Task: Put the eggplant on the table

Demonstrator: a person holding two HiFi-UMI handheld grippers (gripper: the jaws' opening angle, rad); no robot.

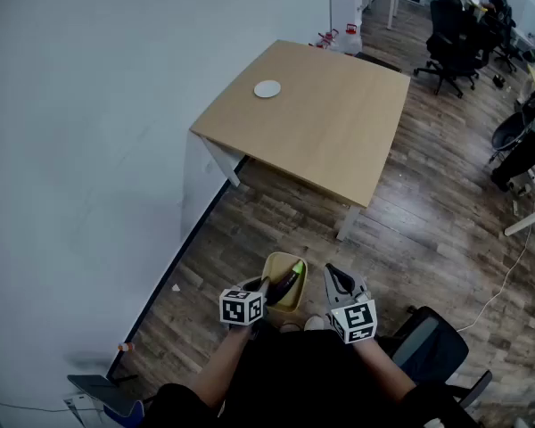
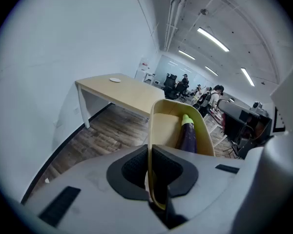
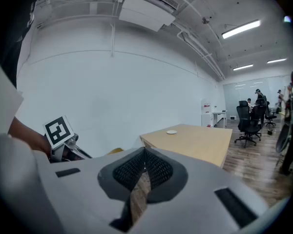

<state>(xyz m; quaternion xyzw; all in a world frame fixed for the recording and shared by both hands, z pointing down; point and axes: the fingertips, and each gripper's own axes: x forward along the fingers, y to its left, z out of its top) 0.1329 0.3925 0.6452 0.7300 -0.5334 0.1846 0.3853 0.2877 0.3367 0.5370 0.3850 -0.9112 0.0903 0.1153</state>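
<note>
Your left gripper was clamped on the near rim of the yellow bin, and the eggplant lay inside, just beyond its jaws. Your right gripper was closed and empty beside the bin. The worktop stood well ahead across open floor.

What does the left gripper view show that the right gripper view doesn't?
Only the left gripper view: the left claw shut on the rim of a yellow bin, with the eggplant inside it.
Only the right gripper view: the right claw shut on nothing, and the left gripper's marker cube off to its left.
Both: the wooden table ahead, carrying a small white disc, and the white wall.
</note>
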